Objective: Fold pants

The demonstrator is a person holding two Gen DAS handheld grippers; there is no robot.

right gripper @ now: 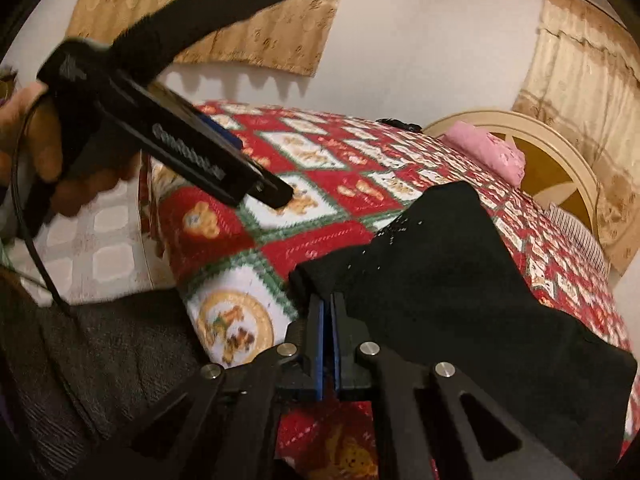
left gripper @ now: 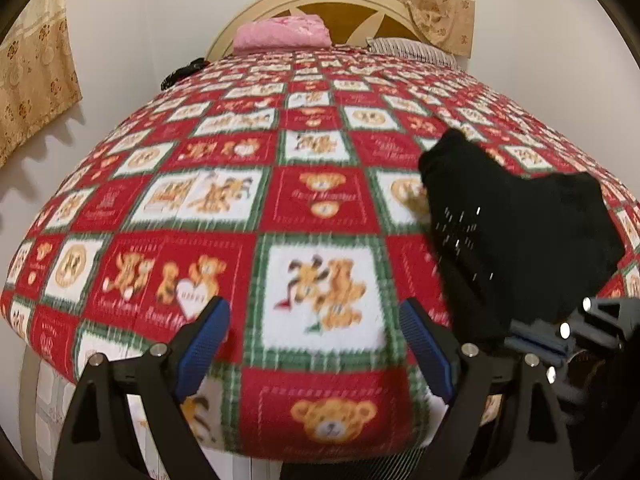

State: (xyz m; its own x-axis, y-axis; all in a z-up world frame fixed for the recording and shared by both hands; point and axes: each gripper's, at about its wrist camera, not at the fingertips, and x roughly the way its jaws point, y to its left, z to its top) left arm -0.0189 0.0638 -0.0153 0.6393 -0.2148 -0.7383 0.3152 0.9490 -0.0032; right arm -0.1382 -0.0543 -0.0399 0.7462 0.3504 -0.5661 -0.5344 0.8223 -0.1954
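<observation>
Right tool (right gripper: 329, 300) clamped shut on near edge of black pants (right gripper: 440, 280) heaped on the bed (right gripper: 320, 240), left tool (left gripper: 314, 344) wide open, empty, just left of them.

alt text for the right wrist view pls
The right gripper, jaws shut, pinches an edge of the black pants lying on a red teddy-bear bedspread. The left gripper, held in a hand, hovers open over the bed's near corner.

Both grippers, left gripper (left gripper: 314, 344) and right gripper (right gripper: 329, 314), wore black linkage arms, silver rivets and ribbed blue pads, a black strap (right gripper: 188, 28) and thin cable (right gripper: 24, 216) by the hand (right gripper: 36, 136).
</observation>
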